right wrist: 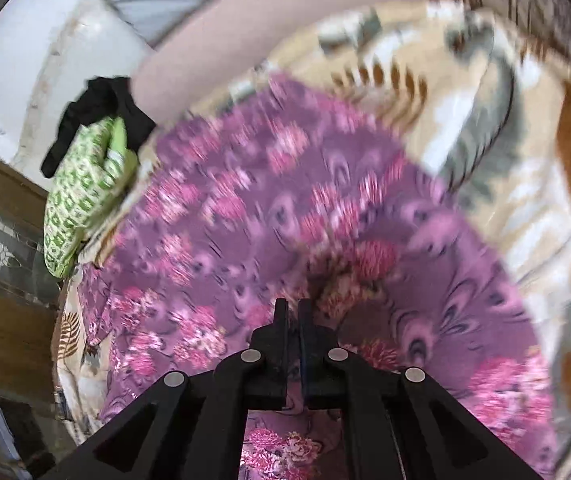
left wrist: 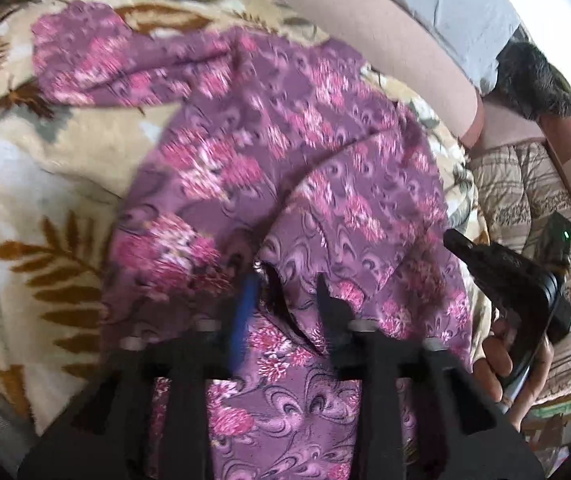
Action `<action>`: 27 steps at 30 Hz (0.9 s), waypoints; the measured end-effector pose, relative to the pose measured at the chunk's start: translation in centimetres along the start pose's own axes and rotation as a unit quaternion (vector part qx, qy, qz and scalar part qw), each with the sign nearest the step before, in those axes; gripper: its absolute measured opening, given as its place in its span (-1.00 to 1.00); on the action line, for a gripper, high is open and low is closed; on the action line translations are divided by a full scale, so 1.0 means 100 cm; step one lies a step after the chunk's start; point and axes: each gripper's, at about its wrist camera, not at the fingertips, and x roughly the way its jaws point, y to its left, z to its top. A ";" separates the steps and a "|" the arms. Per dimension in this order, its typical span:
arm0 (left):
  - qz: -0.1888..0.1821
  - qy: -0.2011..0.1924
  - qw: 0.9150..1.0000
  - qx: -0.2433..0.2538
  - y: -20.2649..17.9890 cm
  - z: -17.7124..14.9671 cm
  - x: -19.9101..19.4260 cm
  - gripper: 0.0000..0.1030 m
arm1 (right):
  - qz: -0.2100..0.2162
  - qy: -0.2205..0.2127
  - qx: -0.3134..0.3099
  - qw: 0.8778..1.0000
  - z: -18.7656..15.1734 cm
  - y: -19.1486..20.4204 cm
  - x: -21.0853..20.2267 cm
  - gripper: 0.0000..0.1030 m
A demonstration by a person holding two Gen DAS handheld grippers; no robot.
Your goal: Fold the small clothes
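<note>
Fabric dominates both views: a purple floral garment [left wrist: 269, 152] lies spread and rumpled on the leaf-patterned blanket [left wrist: 45, 184], which serves as the reference surface. Nearest the lens in the left wrist view, the left gripper [left wrist: 285, 292] has its fingers standing partly apart, with a raised fold of the garment between them; whether the pads press on that fold cannot be told. In the right wrist view, the right gripper [right wrist: 293, 312] has its fingers drawn together almost to touching, low over the garment; a pinch of cloth may sit between the tips, but blur prevents confirmation. At the blanket's right edge, a person's hand [left wrist: 513, 364] grasps the handle of that right gripper. Beyond the garment, at the blanket's far edge, rests a green patterned cloth [right wrist: 85, 192] with a black item [right wrist: 101, 112] on top of it. Assessment: the garment appears light, soft and limp, likely to sag and bunch when lifted and offering no stiffness. Hold is best taken at hems or corners, both grippers well apart along one edge, to keep the fold line straight
</note>
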 end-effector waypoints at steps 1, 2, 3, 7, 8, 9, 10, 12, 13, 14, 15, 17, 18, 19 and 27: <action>-0.001 -0.006 1.000 -0.002 0.003 -0.001 -0.007 0.07 | 0.008 -0.004 -0.009 1.000 -0.003 0.005 -0.004 -0.89; -0.005 -0.015 1.000 -0.002 0.005 0.000 -0.016 0.10 | 0.018 -0.005 -0.020 1.000 -0.007 0.012 -0.008 -0.83; -0.003 -0.022 1.000 0.000 0.005 0.000 -0.023 0.10 | 0.025 -0.005 -0.033 0.999 -0.012 0.020 -0.014 -0.76; 0.023 -0.054 0.998 -0.016 0.028 0.021 -0.052 0.32 | 0.043 -0.039 -0.082 0.995 -0.037 0.048 -0.040 0.70; 0.031 -0.062 0.997 -0.035 0.041 0.031 -0.056 0.48 | 0.061 -0.048 -0.095 0.992 -0.042 0.056 -0.047 0.71; 0.036 -0.068 0.996 -0.051 0.051 0.035 -0.060 0.56 | 0.074 -0.046 -0.108 0.990 -0.045 0.063 -0.051 0.71; 0.043 -0.073 0.994 -0.075 0.067 0.046 -0.062 0.57 | 0.080 -0.043 -0.117 0.989 -0.047 0.068 -0.053 0.71; 0.054 -0.073 0.988 -0.126 0.105 0.073 -0.058 0.57 | 0.093 -0.041 -0.124 0.987 -0.052 0.078 -0.053 0.71; 0.060 -0.067 0.985 -0.144 0.121 0.085 -0.054 0.57 | 0.099 -0.039 -0.119 0.987 -0.054 0.082 -0.050 0.71; 0.069 -0.055 0.982 -0.170 0.141 0.099 -0.048 0.57 | 0.098 -0.034 -0.109 0.989 -0.056 0.086 -0.045 0.71; 0.076 -0.046 0.977 -0.193 0.161 0.114 -0.041 0.57 | 0.100 -0.026 -0.100 0.990 -0.058 0.089 -0.038 0.71; 0.095 -0.056 0.970 -0.216 0.194 0.139 -0.039 0.57 | 0.117 -0.005 -0.103 0.988 -0.062 0.097 -0.026 0.71; 0.110 -0.061 0.966 -0.225 0.211 0.153 -0.038 0.57 | 0.117 0.004 -0.111 0.987 -0.065 0.100 -0.021 0.71; 0.117 -0.067 0.962 -0.236 0.223 0.162 -0.038 0.57 | 0.115 0.011 -0.120 0.986 -0.068 0.103 -0.016 0.71; 0.101 -0.118 0.944 -0.291 0.287 0.200 -0.025 0.57 | 0.135 0.050 -0.121 0.982 -0.081 0.102 0.013 0.71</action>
